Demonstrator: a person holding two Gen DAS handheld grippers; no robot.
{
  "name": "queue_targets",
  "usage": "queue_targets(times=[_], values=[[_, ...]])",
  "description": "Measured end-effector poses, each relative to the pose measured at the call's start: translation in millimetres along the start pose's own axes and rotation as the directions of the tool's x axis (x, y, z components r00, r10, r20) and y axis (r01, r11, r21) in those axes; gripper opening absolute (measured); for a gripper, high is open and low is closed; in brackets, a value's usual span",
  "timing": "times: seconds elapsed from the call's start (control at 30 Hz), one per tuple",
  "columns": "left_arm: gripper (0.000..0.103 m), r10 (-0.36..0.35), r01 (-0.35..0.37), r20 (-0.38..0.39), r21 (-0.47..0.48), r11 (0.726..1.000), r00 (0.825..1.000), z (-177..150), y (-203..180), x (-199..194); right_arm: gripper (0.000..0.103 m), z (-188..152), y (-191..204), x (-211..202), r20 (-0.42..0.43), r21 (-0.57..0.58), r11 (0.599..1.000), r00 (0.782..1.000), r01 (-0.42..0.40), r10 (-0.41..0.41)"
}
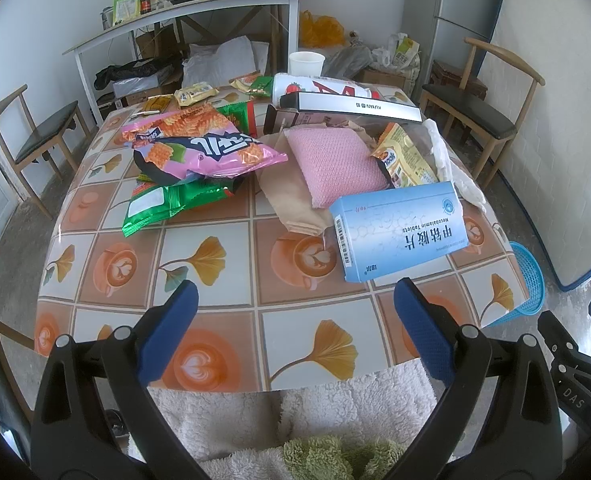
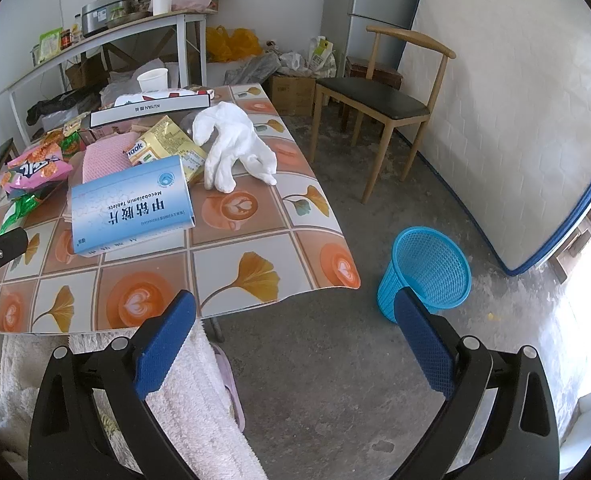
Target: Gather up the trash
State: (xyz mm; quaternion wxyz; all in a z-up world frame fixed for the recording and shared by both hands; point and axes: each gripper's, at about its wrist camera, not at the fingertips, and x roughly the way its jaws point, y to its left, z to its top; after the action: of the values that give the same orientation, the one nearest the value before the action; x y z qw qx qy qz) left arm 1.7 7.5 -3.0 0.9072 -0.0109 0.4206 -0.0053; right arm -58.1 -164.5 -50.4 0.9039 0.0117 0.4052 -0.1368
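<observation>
Left gripper point(image 1: 295, 308): fingers spread, empty, above the near table point(image 1: 215, 312) edge. Right gripper point(image 2: 295, 312): fingers spread, empty, off the table's corner. Trash on table: blue tablet box point(image 1: 399, 230) nearest, pink snack bag point(image 1: 199, 148), white crumpled tissue point(image 2: 231, 148). Blue mesh basket point(image 2: 429, 272): on floor beside table.

You can read "Mecobalamin Tablets" w/ Chinese print on the light-blue cardboard medicine box point(image 1: 399, 230). The long white-and-black carton point(image 1: 351, 107) says "KUYAN"; right gripper body point(image 1: 571, 396) reads "DAS".
</observation>
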Motion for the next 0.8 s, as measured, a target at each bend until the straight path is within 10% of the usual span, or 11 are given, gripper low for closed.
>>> queue_targets(times=[0.8], values=[[0.094,0.000,0.000,-0.002,-0.001,1.000,1.000,0.2,1.0,0.3,0.097,0.2,0.2,-1.5,-0.001,0.001,1.000,1.000,-0.002,0.002]])
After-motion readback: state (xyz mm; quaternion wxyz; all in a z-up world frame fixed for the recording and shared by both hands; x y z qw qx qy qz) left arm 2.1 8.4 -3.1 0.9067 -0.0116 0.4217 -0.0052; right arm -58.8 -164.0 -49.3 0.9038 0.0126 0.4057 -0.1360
